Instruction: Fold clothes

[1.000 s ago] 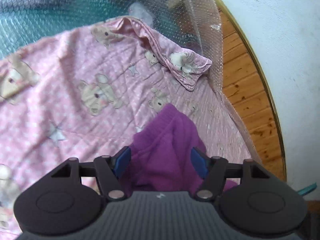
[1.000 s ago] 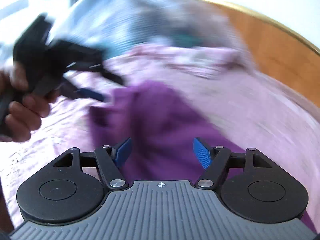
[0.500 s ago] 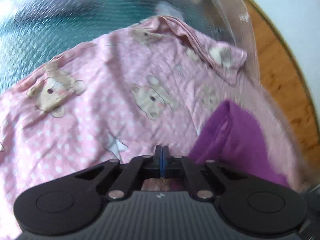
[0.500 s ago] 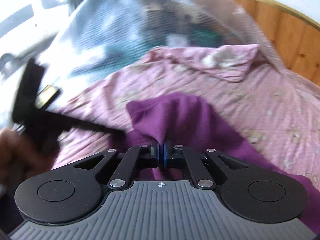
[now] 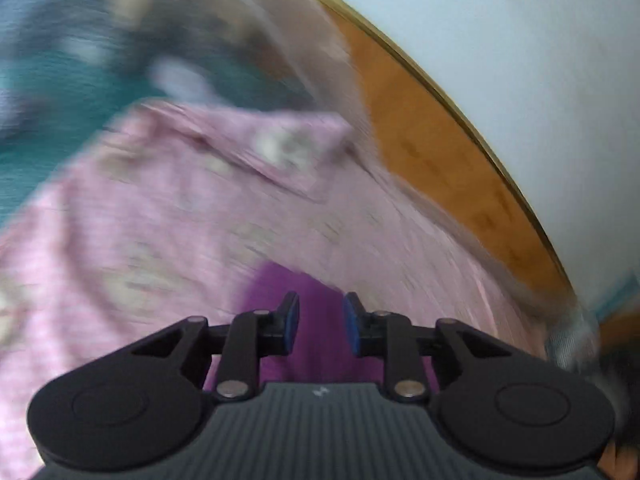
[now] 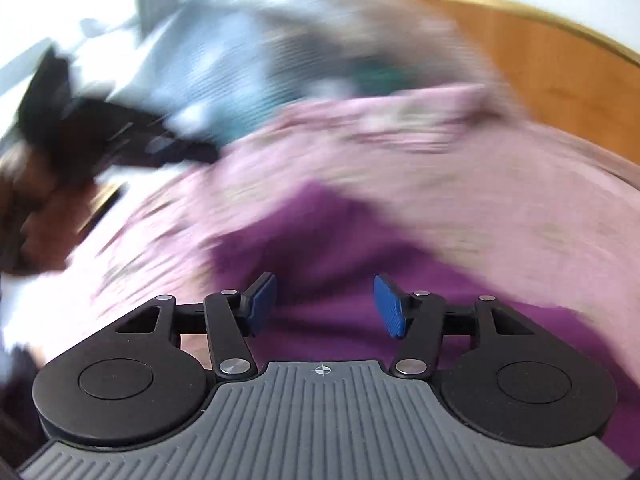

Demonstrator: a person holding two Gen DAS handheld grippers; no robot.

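The purple garment (image 6: pixel 340 248) lies spread on a pink printed sheet (image 6: pixel 500 208), and both views are heavily motion-blurred, so fine detail is lost.

Nearest in the right wrist view, the right claw (image 6: pixel 326 306) sits directly over the purple garment with its blue pads (image 6: pixel 390 306) well apart; nothing is pinched between them, and the cloth shows through the gap. The garment runs from under this claw off to the right edge of the frame. To the left of the garment, the left claw (image 6: pixel 120 136) appears as a dark smear held by a hand (image 6: pixel 36 220); its opening cannot be read from here.

In the left wrist view, the left claw (image 5: pixel 320 318) is partly open, its pads a modest gap apart, gripping nothing. The purple garment (image 5: pixel 312 292) fills that gap and lies below it, with its rounded end just beyond the pads.

Beyond the garment the pink printed sheet (image 5: pixel 160 220) spreads away, its far corner folded over. Past the sheet lies blurred teal and grey bedding (image 5: pixel 60 80). Farther off, to the right of the garment, a wooden headboard (image 5: pixel 432 148) with a brass-coloured edge meets a white wall (image 5: pixel 520 40).
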